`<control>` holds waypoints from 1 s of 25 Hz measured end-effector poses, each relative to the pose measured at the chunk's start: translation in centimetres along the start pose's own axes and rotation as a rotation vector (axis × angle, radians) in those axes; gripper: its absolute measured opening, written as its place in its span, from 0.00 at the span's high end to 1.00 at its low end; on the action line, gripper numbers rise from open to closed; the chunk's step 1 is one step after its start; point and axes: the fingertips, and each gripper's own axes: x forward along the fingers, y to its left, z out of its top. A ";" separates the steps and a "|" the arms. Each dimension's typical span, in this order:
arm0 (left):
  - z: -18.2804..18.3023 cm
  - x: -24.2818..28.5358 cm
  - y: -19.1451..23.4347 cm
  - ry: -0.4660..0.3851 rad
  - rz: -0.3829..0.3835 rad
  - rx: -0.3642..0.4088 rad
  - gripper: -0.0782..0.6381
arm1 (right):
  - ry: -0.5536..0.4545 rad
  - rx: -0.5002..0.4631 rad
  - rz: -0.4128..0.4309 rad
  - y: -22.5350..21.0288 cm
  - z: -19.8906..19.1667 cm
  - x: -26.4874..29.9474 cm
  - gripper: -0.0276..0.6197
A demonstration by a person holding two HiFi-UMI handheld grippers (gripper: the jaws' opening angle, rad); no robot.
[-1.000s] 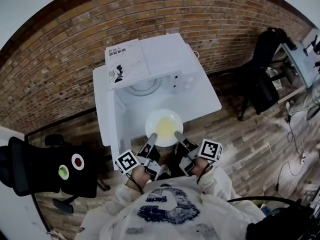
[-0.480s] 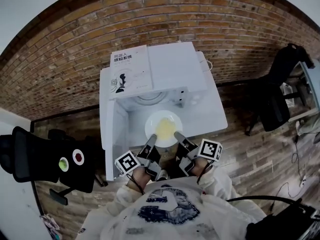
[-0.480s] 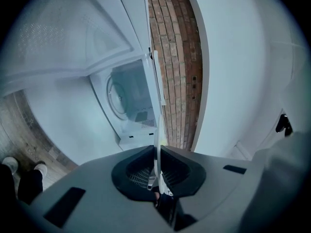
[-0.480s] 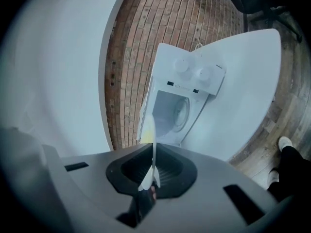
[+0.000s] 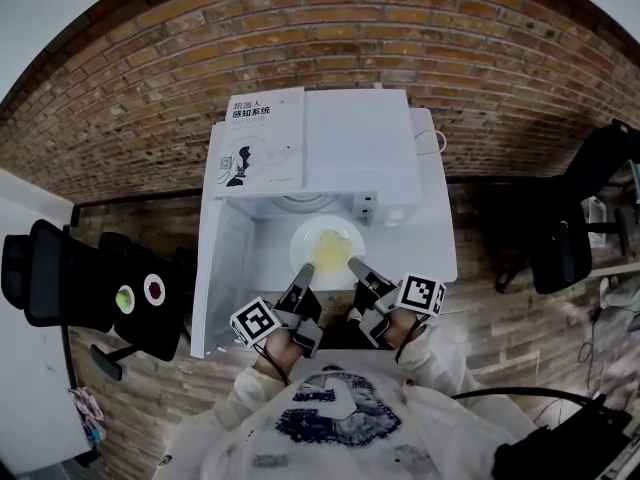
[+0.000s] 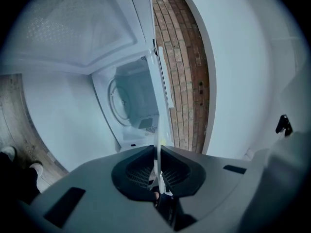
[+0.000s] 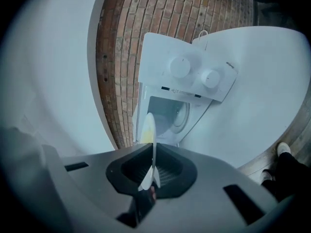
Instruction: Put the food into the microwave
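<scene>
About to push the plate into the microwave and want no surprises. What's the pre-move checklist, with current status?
1. Grip, left gripper: shut on the rim of the plate. Ok.
2. Grip, right gripper: shut on the plate's other side. Ok.
3. The door of the microwave: swung wide open to the left. Ok.
4. Path into the cavity: only the turntable shows inside. Ok.
5. Plate level, food centred: food sits mid-plate, but exact tilt is unclear. Cannot tell.
6. Book on top of the microwave: lying flat, back from the opening. Ok.
</scene>
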 end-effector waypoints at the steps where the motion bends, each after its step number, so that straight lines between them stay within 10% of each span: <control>1: 0.0 0.2 0.0 -0.010 -0.002 -0.008 0.84 | 0.010 0.007 -0.001 -0.2 0.1 0.2 0.92; 25: 5.9 4.3 5.7 0.003 0.016 -0.045 0.84 | 0.006 0.055 -0.080 -4.5 2.4 7.4 0.92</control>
